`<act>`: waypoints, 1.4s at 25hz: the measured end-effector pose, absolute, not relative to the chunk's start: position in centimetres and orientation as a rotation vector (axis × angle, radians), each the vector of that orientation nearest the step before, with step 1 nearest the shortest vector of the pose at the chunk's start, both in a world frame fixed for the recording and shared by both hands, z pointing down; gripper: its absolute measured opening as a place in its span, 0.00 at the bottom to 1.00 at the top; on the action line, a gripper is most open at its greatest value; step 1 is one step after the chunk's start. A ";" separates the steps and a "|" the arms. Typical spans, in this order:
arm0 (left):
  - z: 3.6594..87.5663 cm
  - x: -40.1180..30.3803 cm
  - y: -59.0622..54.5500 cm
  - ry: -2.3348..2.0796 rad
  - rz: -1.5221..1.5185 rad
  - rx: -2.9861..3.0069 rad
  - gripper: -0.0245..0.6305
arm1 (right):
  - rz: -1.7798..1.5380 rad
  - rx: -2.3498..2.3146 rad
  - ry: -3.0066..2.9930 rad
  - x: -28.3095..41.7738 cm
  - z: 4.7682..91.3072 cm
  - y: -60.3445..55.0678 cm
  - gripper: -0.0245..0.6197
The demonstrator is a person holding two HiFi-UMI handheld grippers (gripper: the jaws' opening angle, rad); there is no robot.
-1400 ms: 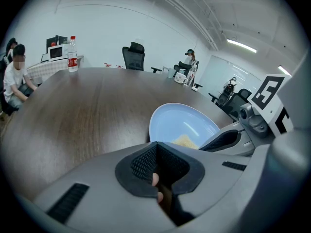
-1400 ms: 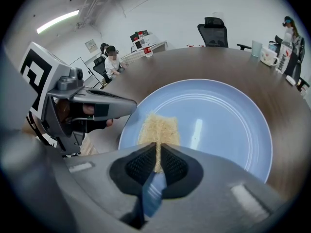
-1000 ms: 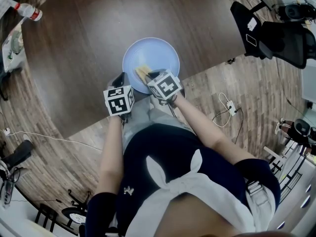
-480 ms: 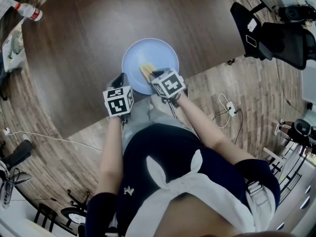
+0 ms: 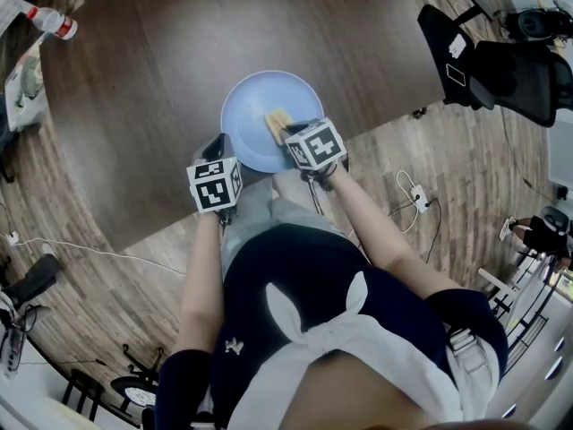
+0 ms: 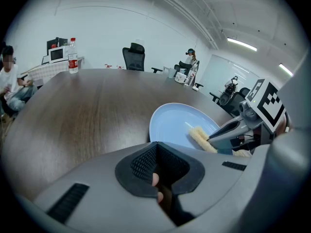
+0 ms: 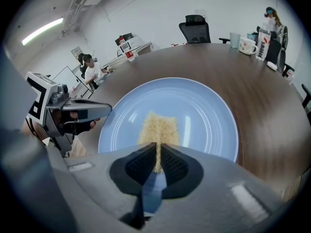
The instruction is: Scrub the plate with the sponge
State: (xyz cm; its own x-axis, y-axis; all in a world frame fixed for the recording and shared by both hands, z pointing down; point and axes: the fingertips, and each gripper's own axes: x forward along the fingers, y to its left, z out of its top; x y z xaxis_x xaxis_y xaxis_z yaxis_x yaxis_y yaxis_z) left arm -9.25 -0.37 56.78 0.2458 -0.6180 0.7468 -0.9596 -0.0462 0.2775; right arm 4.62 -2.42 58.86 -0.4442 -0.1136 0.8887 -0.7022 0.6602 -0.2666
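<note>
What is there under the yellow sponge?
The light blue plate, which lies on the brown table. The sponge, held in the right gripper, covers the patch beneath it, so its state cannot be seen.

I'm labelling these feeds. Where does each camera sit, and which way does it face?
Head view: on the head, steeply down at the plate; arms, torso, left claw, right claw show.
Left gripper view: on the left claw, facing across the table; its shut jaws show.
Right gripper view: on the right claw, facing the plate; its jaws clamp the sponge.
Shared: all three show plate and sponge.
</note>
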 end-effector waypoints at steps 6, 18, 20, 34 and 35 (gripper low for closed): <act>57.0 -9.0 -0.4 -1.460 0.567 1.751 0.05 | 0.827 0.676 -1.919 6.5 59.1 -3.6 0.08; 56.9 -9.4 -0.5 -1.458 0.569 1.754 0.05 | 0.787 0.717 -1.846 7.9 59.1 -4.6 0.08; 56.9 -9.3 -0.5 -1.456 0.571 1.755 0.05 | 0.806 0.721 -1.833 8.2 59.1 -4.7 0.08; 56.9 -9.1 -0.3 -1.452 0.568 1.763 0.05 | 0.831 0.745 -1.772 10.0 59.1 -5.2 0.08; 56.9 -9.1 -0.3 -1.451 0.567 1.763 0.05 | 0.831 0.744 -1.772 10.1 59.1 -5.2 0.08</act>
State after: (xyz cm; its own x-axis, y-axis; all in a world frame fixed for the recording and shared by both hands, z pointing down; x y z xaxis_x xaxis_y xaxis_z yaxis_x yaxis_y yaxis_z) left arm -9.07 -0.33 56.89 0.2523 -0.6170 0.7454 -0.9590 -0.0564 0.2779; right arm 10.05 -5.15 59.06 -0.3103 -0.1070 0.9446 -0.7945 0.5748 -0.1958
